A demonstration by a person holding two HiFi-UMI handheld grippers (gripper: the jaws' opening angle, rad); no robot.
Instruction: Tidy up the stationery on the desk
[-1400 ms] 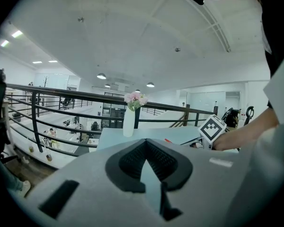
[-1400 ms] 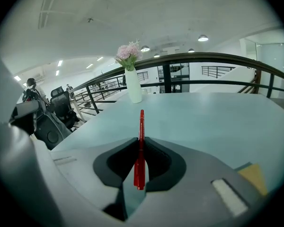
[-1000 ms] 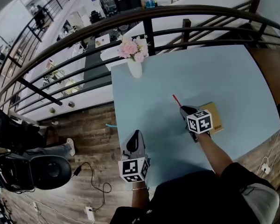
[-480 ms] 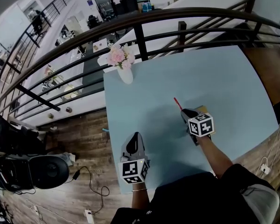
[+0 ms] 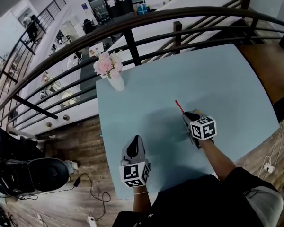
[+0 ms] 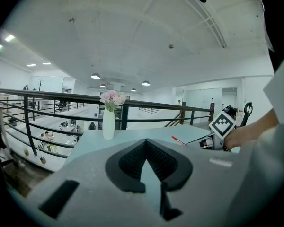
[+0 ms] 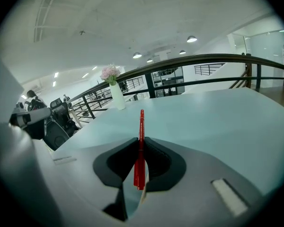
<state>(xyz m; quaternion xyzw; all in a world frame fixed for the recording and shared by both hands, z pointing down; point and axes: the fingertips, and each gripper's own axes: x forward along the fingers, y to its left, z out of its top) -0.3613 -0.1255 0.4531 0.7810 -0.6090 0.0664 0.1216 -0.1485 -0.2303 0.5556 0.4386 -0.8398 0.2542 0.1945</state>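
A red pen (image 7: 140,145) is clamped between the jaws of my right gripper (image 7: 141,138), and its far end points towards the table's middle. In the head view the pen's tip (image 5: 179,106) sticks out ahead of the right gripper (image 5: 191,118), which is low over the light blue table (image 5: 222,84). My left gripper (image 5: 134,149) hovers near the table's front left, shut with nothing in it. In the left gripper view its pads (image 6: 132,160) meet at the tip, and the red pen (image 6: 178,141) and the right gripper's marker cube (image 6: 222,124) show to the right.
A white vase of pink flowers (image 5: 112,74) stands at the table's far left corner. A dark metal railing (image 5: 128,37) runs along the far edge. Left of the table the floor holds a black chair (image 5: 42,174) and cables. The table's right edge borders a wooden surface (image 5: 270,65).
The head view has swung, so the vase and table sit further left in the frame. The brown notebook seen beside the right gripper earlier is out of sight. Both grippers have hardly moved.
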